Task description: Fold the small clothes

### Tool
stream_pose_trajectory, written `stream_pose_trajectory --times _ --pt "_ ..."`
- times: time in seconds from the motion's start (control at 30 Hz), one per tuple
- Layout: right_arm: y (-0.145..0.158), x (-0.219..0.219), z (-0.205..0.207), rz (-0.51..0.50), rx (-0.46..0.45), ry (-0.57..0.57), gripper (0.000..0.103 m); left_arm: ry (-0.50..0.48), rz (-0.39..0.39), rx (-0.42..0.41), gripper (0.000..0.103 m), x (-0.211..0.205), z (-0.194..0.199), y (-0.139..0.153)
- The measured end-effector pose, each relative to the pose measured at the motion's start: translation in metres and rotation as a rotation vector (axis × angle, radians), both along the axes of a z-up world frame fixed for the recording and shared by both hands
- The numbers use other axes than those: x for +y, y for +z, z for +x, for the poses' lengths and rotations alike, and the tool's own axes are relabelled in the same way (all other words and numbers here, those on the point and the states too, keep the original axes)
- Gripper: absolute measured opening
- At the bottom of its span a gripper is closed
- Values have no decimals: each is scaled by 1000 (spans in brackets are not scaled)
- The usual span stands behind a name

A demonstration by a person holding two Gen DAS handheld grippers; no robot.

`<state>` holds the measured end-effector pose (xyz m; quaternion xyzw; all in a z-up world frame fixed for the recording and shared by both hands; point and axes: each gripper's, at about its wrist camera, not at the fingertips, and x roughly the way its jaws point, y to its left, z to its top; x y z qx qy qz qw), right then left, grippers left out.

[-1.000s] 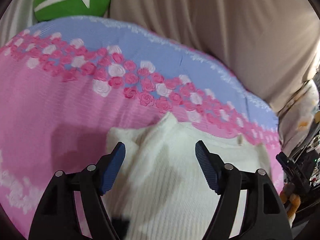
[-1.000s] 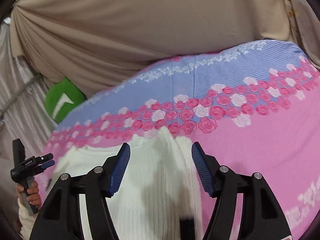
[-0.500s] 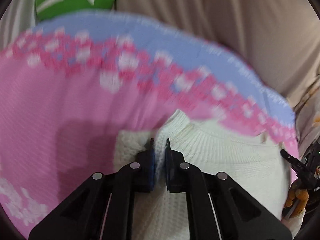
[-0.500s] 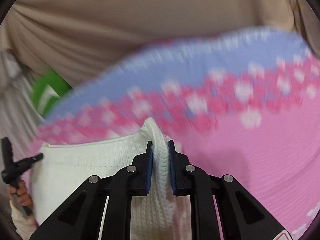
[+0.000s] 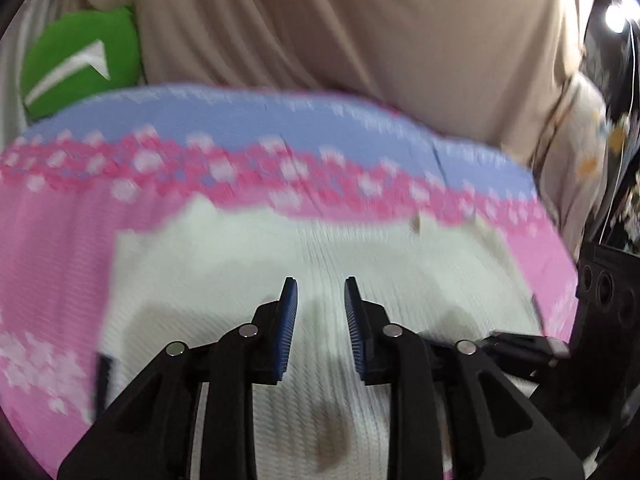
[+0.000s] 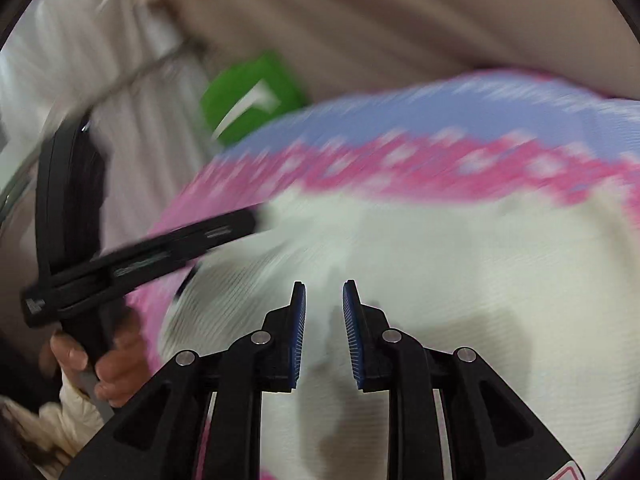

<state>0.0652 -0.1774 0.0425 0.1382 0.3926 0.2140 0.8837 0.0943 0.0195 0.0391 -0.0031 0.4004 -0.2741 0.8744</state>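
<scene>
Left wrist view. Left claw (image 5: 320, 292) parted to a narrow gap, gripping nothing, blue ribbed pads (image 5: 289, 320) facing each other above the cloth. Cream ribbed-knit sweater (image 5: 248, 264) spread flat directly beneath and ahead of the claw, roughly rectangular, fine parallel ribs, edges blurred by motion; dark brownish patch on the knit below the claw, stain or shadow not distinguishable. Pink bedspread (image 5: 52, 248) under the sweater, woven texture, band of pink and white roses and a blue strip (image 5: 240, 128) beyond the claw. Beige draped curtain (image 5: 360, 32) farther ahead; green cushion (image 5: 80, 64) with white arrow mark to the upper left of the claw. Black body of the other tool (image 5: 520, 348) just right of the claw.

Right wrist view. Right claw (image 6: 323, 292) likewise narrowly parted and holding nothing, pads (image 6: 298, 328) blue and ribbed. Sweater (image 6: 460, 264) beneath and ahead of the claw, extending right, soft matte knit. Left claw's black frame (image 6: 140, 256) to the left of the claw, tip over the sweater's left edge, held by a hand (image 6: 100, 360). Bedspread (image 6: 440, 172) beyond; cushion (image 6: 252, 92) upper left.
</scene>
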Motion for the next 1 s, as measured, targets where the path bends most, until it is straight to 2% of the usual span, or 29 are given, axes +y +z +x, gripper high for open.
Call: stream_pose_trajectory --times 0.07,0.1,0.13,0.23,0.27,0.33,0.37,0.4,0.43,0.5,0.6,0.67,0.77,0.9,1.0 --pt "-14 -6 -6 -45 26 -29 8 23 65 42 24 2 1 -24" --pt "-17 -22 -12 -47 30 -67 7 25 47 55 21 11 0 -31" --pt "-18 -46 -21 -46 33 -133 5 26 21 65 18 24 -2 -33" --pt "-24 -142 -71 -47 50 -420 0 81 5 85 12 65 -10 -32" --pt "-27 -173 -93 -1 49 -485 0 94 -1 89 12 77 -14 -32" --pt "-32 -210 -125 23 62 -613 0 103 -16 95 12 92 -22 -34" --pt "-29 -218 -135 -3 67 -667 0 108 -7 90 12 91 -25 -34" --pt "-25 -217 -137 -64 73 -714 10 117 10 78 12 89 -29 -34" --pt "-18 -208 -137 -117 54 -739 11 125 27 66 12 86 -32 -33" --pt "-1 -183 -129 -80 -18 -651 11 138 62 42 13 74 -34 -33" --pt "17 -121 -106 -66 -84 -442 11 149 123 3 15 65 -36 -33" --pt "18 -73 -79 -81 -101 -303 11 159 141 -12 15 63 -38 -33" --pt "13 -23 -52 -104 -102 -182 11 167 147 -22 15 63 -40 -34" --pt "5 6 -5 -67 -54 -95 11 174 161 -35 15 61 -41 -35" --pt "-7 4 16 -122 -16 -128 11 176 168 -44 15 59 -43 -35"
